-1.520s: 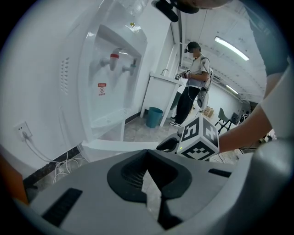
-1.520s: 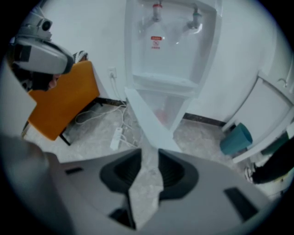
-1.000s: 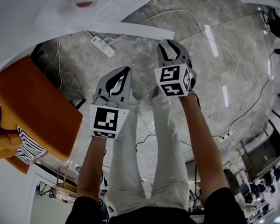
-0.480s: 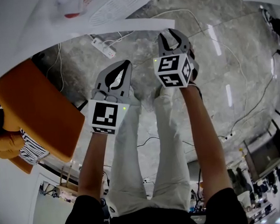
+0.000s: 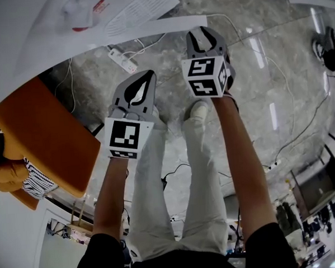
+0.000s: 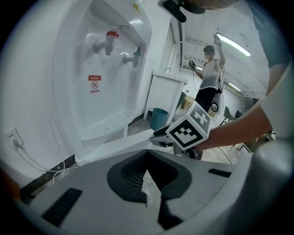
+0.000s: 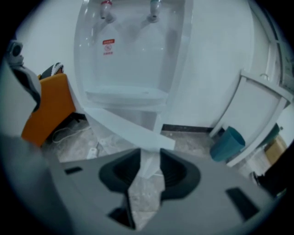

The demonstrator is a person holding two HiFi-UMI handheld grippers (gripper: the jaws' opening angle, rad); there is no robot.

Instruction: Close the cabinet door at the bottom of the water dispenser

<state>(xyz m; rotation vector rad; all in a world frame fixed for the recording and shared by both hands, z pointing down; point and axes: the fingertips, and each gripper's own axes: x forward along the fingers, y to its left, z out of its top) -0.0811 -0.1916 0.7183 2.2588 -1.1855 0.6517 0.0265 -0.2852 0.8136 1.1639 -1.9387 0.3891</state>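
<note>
The white water dispenser (image 7: 133,55) (image 6: 105,82) stands ahead, at the top left in the head view (image 5: 50,25). Its bottom cabinet door (image 5: 151,29) (image 7: 119,125) is swung out across the floor. My right gripper (image 5: 205,32) (image 7: 149,156) is at the door's free end. Its jaws have just been opening and stand apart. The door's end edge lines up with their gap, and nothing is pressed. My left gripper (image 5: 149,75) (image 6: 147,153) hangs lower left of it, short of the door, tips together and empty.
An orange chair (image 5: 38,132) (image 7: 46,110) stands left of the dispenser. A power strip (image 5: 123,55) and cables lie on the grey floor. A teal bin (image 7: 227,144) and a leaning white panel (image 7: 257,114) are at the right. A person (image 6: 209,78) stands far behind.
Both grippers have moved toward the dispenser, the right one further. The right jaw tips, a little short of the door's end a second ago, now reach it.
</note>
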